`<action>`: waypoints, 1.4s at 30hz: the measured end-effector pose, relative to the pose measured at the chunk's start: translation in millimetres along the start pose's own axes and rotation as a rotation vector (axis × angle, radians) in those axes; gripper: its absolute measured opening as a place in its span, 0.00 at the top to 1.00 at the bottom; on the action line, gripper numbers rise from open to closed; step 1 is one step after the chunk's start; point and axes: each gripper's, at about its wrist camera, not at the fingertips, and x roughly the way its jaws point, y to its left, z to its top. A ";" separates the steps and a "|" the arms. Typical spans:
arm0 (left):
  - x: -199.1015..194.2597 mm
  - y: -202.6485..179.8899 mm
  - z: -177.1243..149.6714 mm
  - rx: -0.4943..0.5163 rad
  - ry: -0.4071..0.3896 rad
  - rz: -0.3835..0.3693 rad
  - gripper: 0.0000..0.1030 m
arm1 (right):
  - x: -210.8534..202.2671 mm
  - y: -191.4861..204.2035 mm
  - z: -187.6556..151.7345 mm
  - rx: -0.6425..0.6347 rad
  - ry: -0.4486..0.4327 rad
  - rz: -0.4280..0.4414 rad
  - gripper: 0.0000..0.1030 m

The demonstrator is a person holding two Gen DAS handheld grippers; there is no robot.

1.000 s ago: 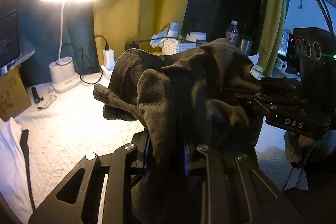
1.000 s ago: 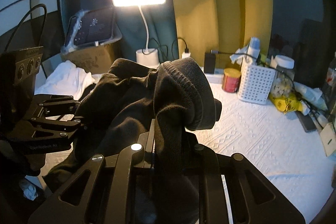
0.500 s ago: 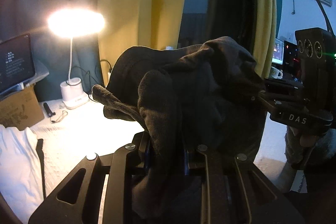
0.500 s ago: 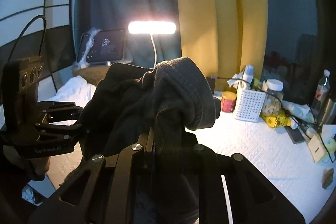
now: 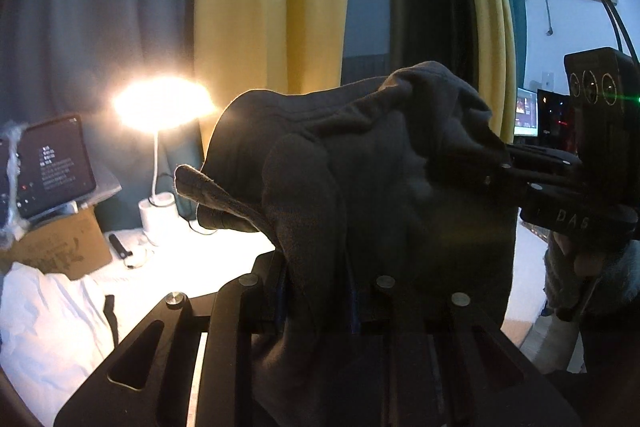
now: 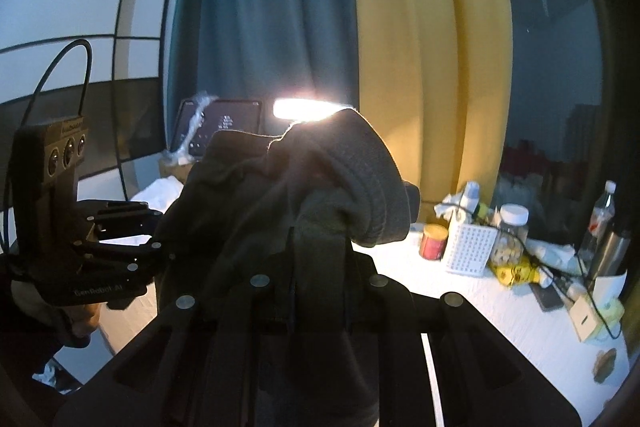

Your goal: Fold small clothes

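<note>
Jaws of both the left gripper (image 5: 316,291) and right gripper (image 6: 318,267) clamped tight on the dark cloth (image 5: 360,163), held up above the table (image 6: 480,307); best lowered flat and smooth before folding.

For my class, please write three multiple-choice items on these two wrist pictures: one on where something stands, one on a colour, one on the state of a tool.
1. Where does the white perforated basket stand?
A. on the white table, right of the red tin
B. on the cardboard box
C. on the floor

2. What colour is the garment held between the two tools?
A. white
B. dark grey
C. yellow

3. What state is the left tool in?
A. wide open and holding nothing
B. shut on the garment
C. lying on the table

Answers:
1 A: the right wrist view shows it on the table beside the red tin.
2 B: the cloth is dark grey in both views.
3 B: cloth is pinched between its fingers, as with the right tool.
</note>
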 end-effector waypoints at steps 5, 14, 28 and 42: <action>-11.4 5.2 3.9 0.009 -0.036 0.009 0.80 | -11.8 7.2 12.1 -0.026 -0.040 0.001 0.83; -31.9 13.6 15.0 0.040 -0.111 0.028 0.80 | -26.7 24.3 35.7 -0.079 -0.106 0.003 0.83; -83.2 41.4 14.9 0.030 -0.190 0.115 0.80 | -37.6 72.7 62.0 -0.145 -0.187 0.080 0.83; -132.6 74.5 -11.3 0.010 -0.185 0.232 0.80 | -29.6 130.5 70.7 -0.181 -0.197 0.195 0.83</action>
